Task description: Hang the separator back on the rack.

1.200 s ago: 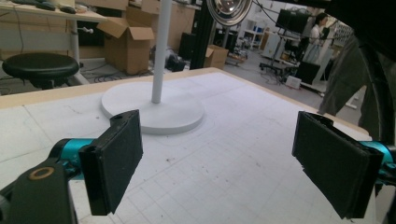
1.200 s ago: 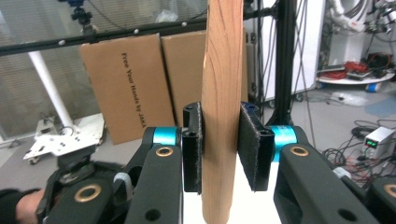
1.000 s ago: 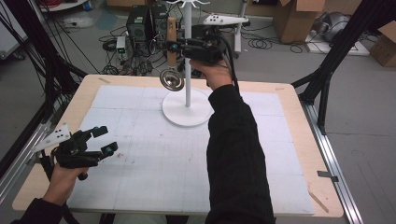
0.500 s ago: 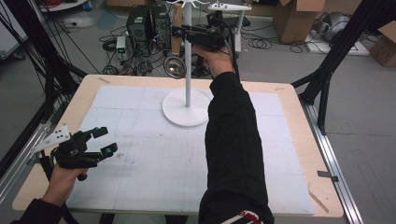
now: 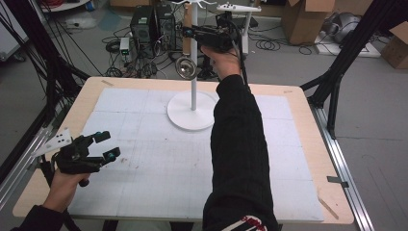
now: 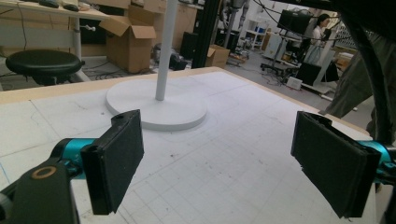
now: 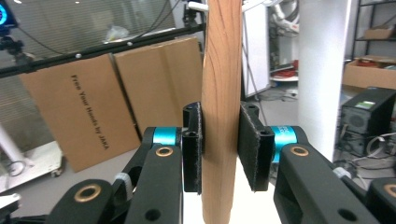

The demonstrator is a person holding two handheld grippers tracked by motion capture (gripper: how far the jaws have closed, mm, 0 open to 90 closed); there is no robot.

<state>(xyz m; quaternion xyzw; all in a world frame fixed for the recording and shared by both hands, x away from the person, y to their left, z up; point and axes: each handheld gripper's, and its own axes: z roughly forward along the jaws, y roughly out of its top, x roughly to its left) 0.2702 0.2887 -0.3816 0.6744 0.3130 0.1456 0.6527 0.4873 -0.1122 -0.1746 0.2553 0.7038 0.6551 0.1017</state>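
The right tool [image 5: 188,32] is up high over the far edge of the table [image 5: 298,103]. Its two black pads are shut tight on a wooden handle [image 7: 221,107]. The handle stands straight up between the pads. A shiny round metal scoop [image 5: 185,68] hangs at the bottom end of the handle, right beside the white pole of the stand [image 5: 194,91]. I cannot tell if the scoop touches the pole. The stand's round white foot sits near the middle of the far edge. The left tool [image 5: 106,145] is open with nothing in it, near the left edge of the table.
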